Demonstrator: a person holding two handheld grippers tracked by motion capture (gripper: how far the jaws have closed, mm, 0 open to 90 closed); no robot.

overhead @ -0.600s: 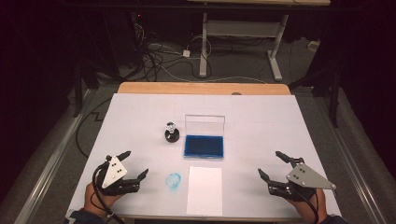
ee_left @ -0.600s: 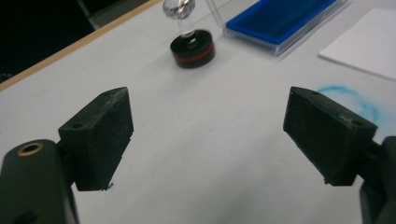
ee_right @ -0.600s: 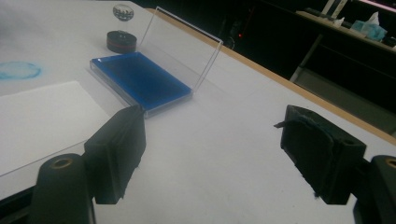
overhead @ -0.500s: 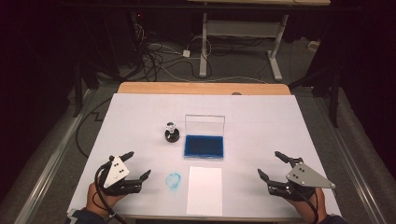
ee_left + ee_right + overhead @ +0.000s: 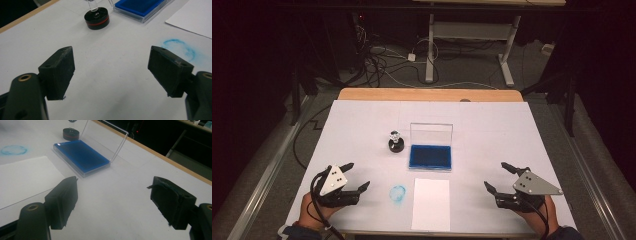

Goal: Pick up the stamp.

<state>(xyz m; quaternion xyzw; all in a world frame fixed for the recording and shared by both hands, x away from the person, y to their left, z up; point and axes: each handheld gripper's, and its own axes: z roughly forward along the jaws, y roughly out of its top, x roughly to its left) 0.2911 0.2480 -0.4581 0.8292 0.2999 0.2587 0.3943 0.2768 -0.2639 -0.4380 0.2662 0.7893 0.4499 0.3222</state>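
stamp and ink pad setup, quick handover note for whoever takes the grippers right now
Left gripper: open, empty, resting near the table's front left.
Right gripper: open, empty, front right.
Stamp stands upright beside the open blue ink pad, untouched.
Blank paper lies in front of the pad; a blue ring smudge marks the table left of it.
Nothing stamped on the paper yet; picking up the stamp likely comes next.

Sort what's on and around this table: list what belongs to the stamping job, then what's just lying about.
Belongs to the job:
- round stamp, standing upright
- blue ink pad, its clear lid open
- white sheet of paper
- left gripper and right gripper, both open and empty

Just there:
- blue ring smudge on the table cover
- cables on the floor
- desk frame behind
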